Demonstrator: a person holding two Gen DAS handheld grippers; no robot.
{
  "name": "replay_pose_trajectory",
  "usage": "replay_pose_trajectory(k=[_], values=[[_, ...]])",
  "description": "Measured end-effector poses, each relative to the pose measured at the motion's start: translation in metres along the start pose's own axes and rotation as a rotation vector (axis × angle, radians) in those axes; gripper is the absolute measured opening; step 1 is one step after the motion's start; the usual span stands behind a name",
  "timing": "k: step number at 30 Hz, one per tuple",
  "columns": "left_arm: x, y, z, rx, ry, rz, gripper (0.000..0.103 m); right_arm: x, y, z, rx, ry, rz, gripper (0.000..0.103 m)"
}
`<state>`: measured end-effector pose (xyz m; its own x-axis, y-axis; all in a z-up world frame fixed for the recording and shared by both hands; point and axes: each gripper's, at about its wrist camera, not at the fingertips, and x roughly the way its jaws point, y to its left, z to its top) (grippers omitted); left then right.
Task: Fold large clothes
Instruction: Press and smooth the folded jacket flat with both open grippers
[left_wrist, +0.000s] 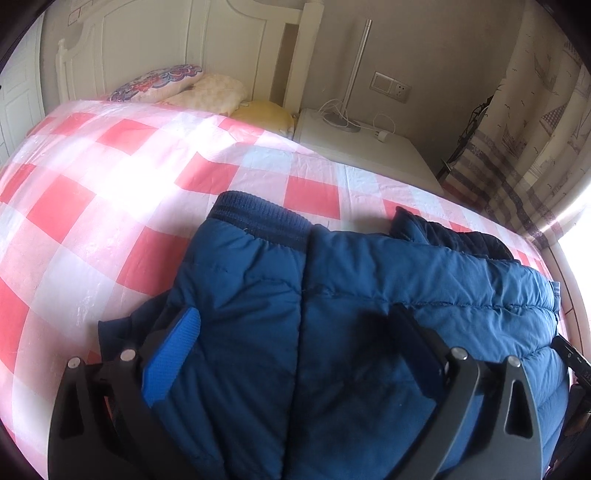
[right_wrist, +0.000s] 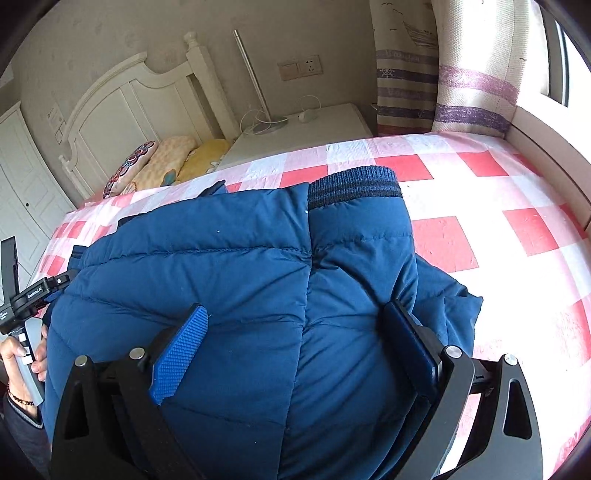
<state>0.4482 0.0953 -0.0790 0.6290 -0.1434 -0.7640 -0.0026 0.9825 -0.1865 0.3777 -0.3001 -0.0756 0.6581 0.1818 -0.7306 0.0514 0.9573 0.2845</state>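
The blue puffer jacket (right_wrist: 258, 280) lies folded on the checked bed (right_wrist: 480, 236). Left gripper (left_wrist: 295, 347) and right gripper (right_wrist: 299, 339) hover over it, fingers spread, probably ready to press the bulky padding flat.

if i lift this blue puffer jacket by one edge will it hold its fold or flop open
The blue puffer jacket will probably flop: soft quilted panels, creased and sagging on the bed. Its smooth shell looks slippery. Puffy fill suggests it is light for its bulk and may spring open.

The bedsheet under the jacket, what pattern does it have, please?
Red, pink and white checks on the bedsheet, clearest in the right wrist view.
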Motion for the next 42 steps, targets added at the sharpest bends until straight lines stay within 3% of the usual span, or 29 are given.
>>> replay_pose_trajectory(k=[5, 7, 9, 13, 17, 20, 23, 25, 29, 31, 34, 38, 42], values=[[0.001, -0.003, 0.001, 0.017, 0.011, 0.03, 0.101, -0.001, 0.003, 0.001, -0.013, 0.0, -0.021, 0.092], [-0.002, -0.009, 0.001, 0.043, 0.027, 0.074, 0.101, -0.005, 0.012, 0.002, -0.046, 0.001, -0.086, 0.092], [-0.016, -0.02, -0.004, 0.075, 0.028, 0.138, 0.101, -0.02, 0.032, -0.001, -0.092, -0.022, -0.205, 0.092], [-0.071, -0.059, -0.029, 0.187, -0.088, 0.083, 0.101, -0.062, 0.099, -0.021, -0.246, -0.108, -0.103, 0.093], [-0.091, -0.109, -0.059, 0.334, -0.156, 0.073, 0.101, -0.059, 0.18, -0.058, -0.54, -0.028, -0.081, 0.094], [-0.069, -0.132, -0.079, 0.433, -0.088, 0.098, 0.101, -0.041, 0.2, -0.076, -0.636, -0.011, -0.123, 0.095], [-0.059, -0.115, -0.082, 0.369, -0.05, 0.048, 0.102, -0.039, 0.177, -0.069, -0.553, 0.016, -0.06, 0.096], [-0.061, -0.091, -0.079, 0.303, -0.052, 0.066, 0.102, -0.046, 0.154, -0.064, -0.475, -0.001, -0.066, 0.096], [-0.065, -0.04, -0.079, 0.23, -0.075, 0.125, 0.102, -0.061, 0.085, -0.048, -0.293, -0.057, -0.167, 0.096], [-0.067, -0.018, -0.081, 0.169, -0.085, 0.102, 0.102, -0.062, 0.046, -0.046, -0.188, -0.069, -0.2, 0.097], [-0.067, -0.014, -0.085, 0.152, -0.12, 0.114, 0.102, -0.052, 0.001, -0.057, -0.052, -0.071, -0.033, 0.098], [-0.061, -0.031, -0.088, 0.205, -0.144, 0.221, 0.102, -0.05, 0.004, -0.058, -0.054, -0.067, -0.045, 0.098], [-0.061, -0.022, -0.086, 0.175, -0.127, 0.178, 0.102, -0.049, 0.0, -0.059, -0.033, -0.058, -0.015, 0.099]])
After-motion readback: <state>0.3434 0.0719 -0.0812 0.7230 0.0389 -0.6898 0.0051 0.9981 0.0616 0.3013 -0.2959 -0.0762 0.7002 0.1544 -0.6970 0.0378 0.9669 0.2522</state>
